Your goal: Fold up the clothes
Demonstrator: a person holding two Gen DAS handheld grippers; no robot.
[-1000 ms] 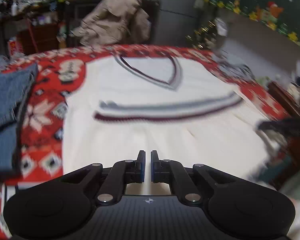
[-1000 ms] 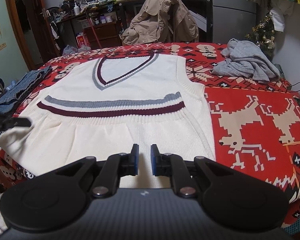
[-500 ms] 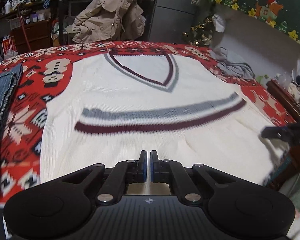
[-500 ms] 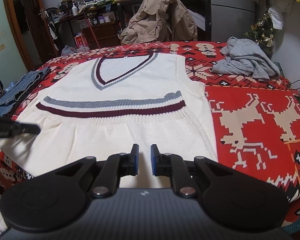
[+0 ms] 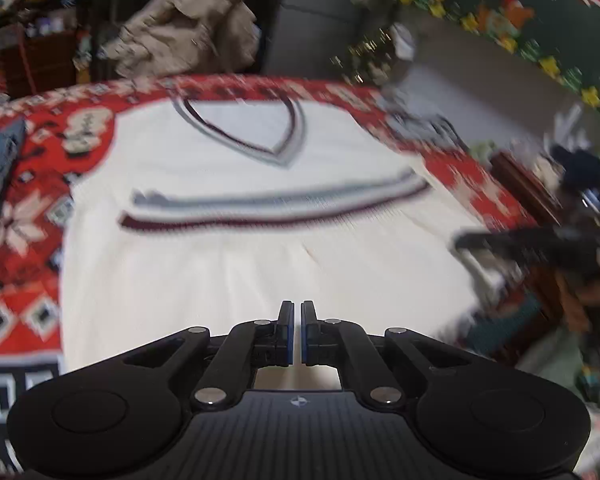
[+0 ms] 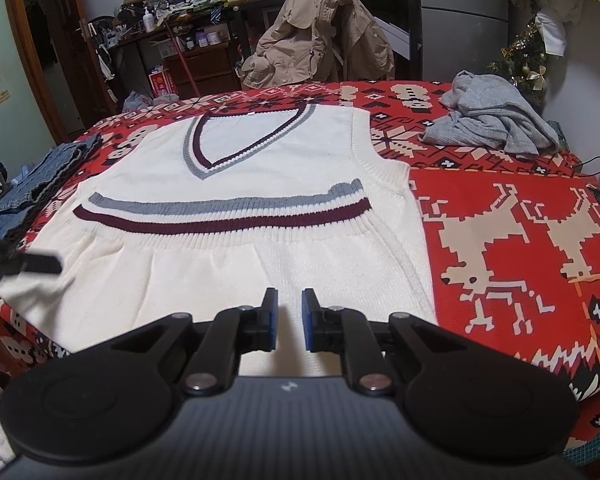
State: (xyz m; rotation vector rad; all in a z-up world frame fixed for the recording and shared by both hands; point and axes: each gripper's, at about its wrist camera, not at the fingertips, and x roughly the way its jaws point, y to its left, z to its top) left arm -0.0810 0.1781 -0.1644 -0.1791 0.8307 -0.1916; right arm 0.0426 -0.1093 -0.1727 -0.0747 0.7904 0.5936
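Note:
A cream knit vest (image 6: 260, 152) with a V-neck lies flat on the red patterned blanket (image 6: 500, 220). Its grey and maroon striped hem is folded up across the middle. In the left wrist view the vest (image 5: 260, 200) is blurred. My left gripper (image 5: 294, 304) hovers shut over the vest's near edge with nothing between its pads. It also shows in the right wrist view as the left gripper (image 6: 40, 266), by the vest's left side. My right gripper (image 6: 290, 292) hangs over the near edge, jaws slightly apart and empty.
Folded blue jeans (image 6: 40, 184) lie on the blanket's left side. A crumpled grey sweater (image 6: 496, 120) sits at the far right. A beige coat (image 6: 320, 36) hangs on a chair behind the table, with cluttered shelves beyond it.
My left gripper swung sideways over the vest's near edge and back, and its view is now blurred. The right gripper and the vest have stayed put.

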